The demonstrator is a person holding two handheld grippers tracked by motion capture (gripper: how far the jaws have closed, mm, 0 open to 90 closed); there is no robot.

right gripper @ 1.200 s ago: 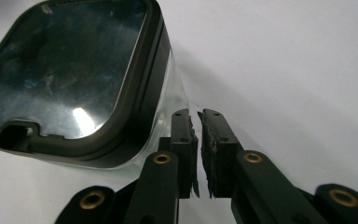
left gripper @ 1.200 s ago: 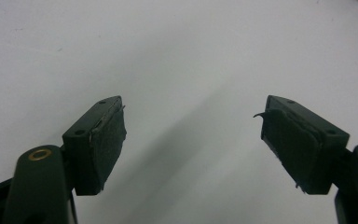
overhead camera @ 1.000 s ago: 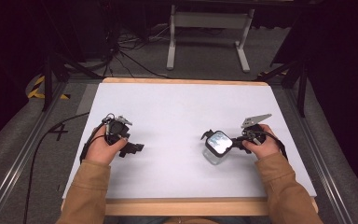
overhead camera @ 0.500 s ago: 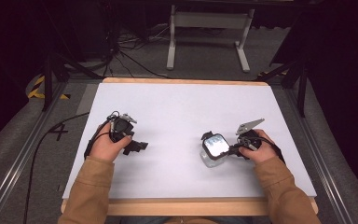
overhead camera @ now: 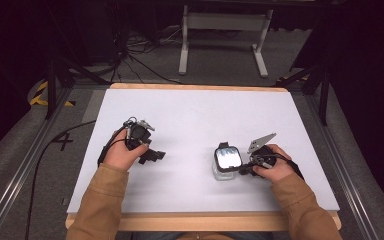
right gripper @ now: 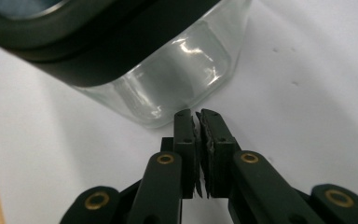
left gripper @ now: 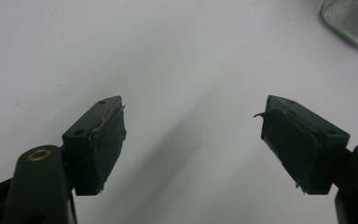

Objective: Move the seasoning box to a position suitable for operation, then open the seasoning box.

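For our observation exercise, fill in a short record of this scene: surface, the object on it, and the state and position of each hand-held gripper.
surface: white table top with a wooden edge
object: clear glass jar with a dark rim, standing on the table, near the person's right hand
left hand-held gripper: jaws wide open, nothing between them, over bare table
right hand-held gripper: jaws closed together, empty, tips close to the jar's glass side; contact cannot be told
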